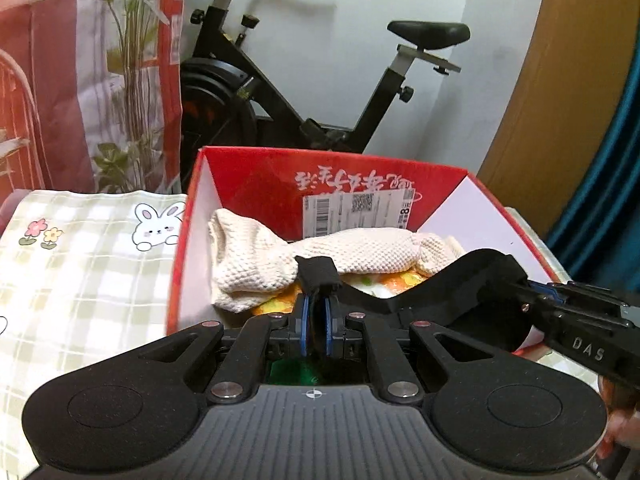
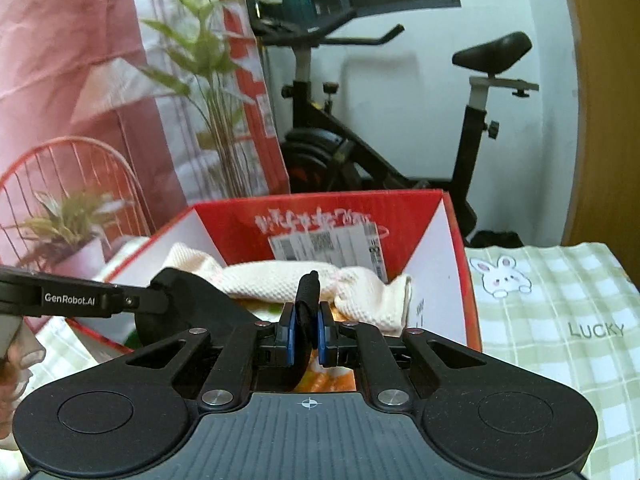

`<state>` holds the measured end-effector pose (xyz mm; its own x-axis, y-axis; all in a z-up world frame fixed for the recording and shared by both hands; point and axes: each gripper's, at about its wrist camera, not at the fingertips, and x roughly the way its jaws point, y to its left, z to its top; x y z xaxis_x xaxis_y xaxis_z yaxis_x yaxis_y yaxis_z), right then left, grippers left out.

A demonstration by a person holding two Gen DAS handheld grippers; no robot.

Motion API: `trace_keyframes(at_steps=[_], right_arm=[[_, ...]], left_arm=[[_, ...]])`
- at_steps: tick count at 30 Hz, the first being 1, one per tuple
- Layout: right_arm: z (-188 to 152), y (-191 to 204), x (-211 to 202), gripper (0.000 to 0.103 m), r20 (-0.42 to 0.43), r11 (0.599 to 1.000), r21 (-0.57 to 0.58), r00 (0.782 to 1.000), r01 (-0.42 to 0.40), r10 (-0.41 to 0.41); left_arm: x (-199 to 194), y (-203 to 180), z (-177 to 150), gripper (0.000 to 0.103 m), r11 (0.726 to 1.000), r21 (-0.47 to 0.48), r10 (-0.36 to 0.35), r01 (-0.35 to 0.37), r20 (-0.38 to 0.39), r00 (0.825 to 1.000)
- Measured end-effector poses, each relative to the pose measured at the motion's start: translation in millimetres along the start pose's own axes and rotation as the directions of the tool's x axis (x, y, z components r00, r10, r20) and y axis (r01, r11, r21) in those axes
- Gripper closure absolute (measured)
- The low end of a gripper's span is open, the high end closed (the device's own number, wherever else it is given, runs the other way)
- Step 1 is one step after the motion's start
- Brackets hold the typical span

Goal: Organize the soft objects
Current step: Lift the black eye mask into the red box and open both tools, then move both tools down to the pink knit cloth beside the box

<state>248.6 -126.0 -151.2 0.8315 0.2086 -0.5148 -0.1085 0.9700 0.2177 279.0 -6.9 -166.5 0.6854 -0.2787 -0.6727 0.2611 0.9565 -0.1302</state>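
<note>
A black fabric eye mask [image 1: 460, 280] hangs stretched between my two grippers, over an open red cardboard box [image 1: 256, 184]. My left gripper [image 1: 316, 312] is shut on one end of the mask. My right gripper [image 1: 528, 298] comes in from the right and grips the other end. In the right wrist view the right gripper [image 2: 307, 320] is shut on the mask [image 2: 188, 292], and the left gripper [image 2: 134, 301] holds it from the left. Inside the box [image 2: 320, 204] lies a cream knit cloth [image 1: 360, 256] on top of an orange patterned item [image 1: 276, 304].
The box stands on a green checked tablecloth [image 1: 80, 272] with rabbit prints. Behind it is a black exercise bike [image 1: 360, 120], with a tall plant [image 1: 132, 80] at the left. A red wire chair [image 2: 80, 168] and a small potted plant [image 2: 72, 232] stand at the left.
</note>
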Motion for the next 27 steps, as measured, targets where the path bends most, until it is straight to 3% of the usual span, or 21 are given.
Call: trace_keyframes(at_steps=[9, 11, 12, 13, 14, 15, 16, 22, 27], right_arm=[[-3.8, -4.5, 9.0, 0.093, -0.021, 0.999, 0.025, 0.999, 0.031, -0.03], [-4.0, -3.3, 7.2, 0.085, -0.025, 0.998, 0.011, 0.998, 0.061, -0.06], [-4.6, -0.9, 4.8, 0.081, -0.026, 0.997, -0.011, 0.996, 0.082, -0.083], [-4.5, 1.6, 2.9, 0.071, -0.024, 0.995, -0.036, 0.996, 0.088, -0.089], [-5.5, 3.4, -0.8, 0.059, -0.02, 0.994, -0.061, 0.996, 0.086, -0.088], [-5.9, 5.8, -4.8, 0.052, -0.01, 0.992, -0.081, 0.995, 0.096, -0.097], [-6.0, 7.5, -9.1, 0.043, 0.003, 0.99, -0.093, 0.994, 0.109, -0.109], [-9.3, 3.5, -40.5, 0.021, 0.11, 0.996, -0.046, 0.991, 0.081, -0.075], [-27.9, 6.0, -65.2, 0.019, 0.173, 0.995, -0.059, 0.983, 0.076, -0.064]], left_arm=[[4.4, -1.2, -2.1, 0.093, 0.999, 0.041, 0.018, -0.017, -0.008, 1.0], [0.5, -1.3, 0.3, 0.087, 0.999, 0.043, 0.025, -0.025, -0.003, 1.0], [-3.2, 0.3, 1.7, 0.073, 0.999, 0.033, 0.026, -0.026, 0.001, 1.0], [-8.0, 2.1, 2.9, 0.051, 1.0, 0.023, 0.018, -0.018, 0.012, 1.0], [-12.4, 3.4, 4.2, 0.042, 1.0, 0.019, 0.011, -0.012, 0.031, 0.999], [-18.6, 4.2, 4.4, 0.033, 1.0, 0.02, 0.01, -0.011, 0.053, 0.999], [-24.7, 4.2, 4.4, 0.029, 0.999, 0.028, 0.013, -0.015, 0.072, 0.997], [-54.2, 4.4, -7.1, 0.014, 0.997, 0.067, 0.034, -0.044, 0.14, 0.99], [-71.4, -1.2, -32.0, 0.017, 0.991, 0.134, 0.002, -0.024, 0.162, 0.987]])
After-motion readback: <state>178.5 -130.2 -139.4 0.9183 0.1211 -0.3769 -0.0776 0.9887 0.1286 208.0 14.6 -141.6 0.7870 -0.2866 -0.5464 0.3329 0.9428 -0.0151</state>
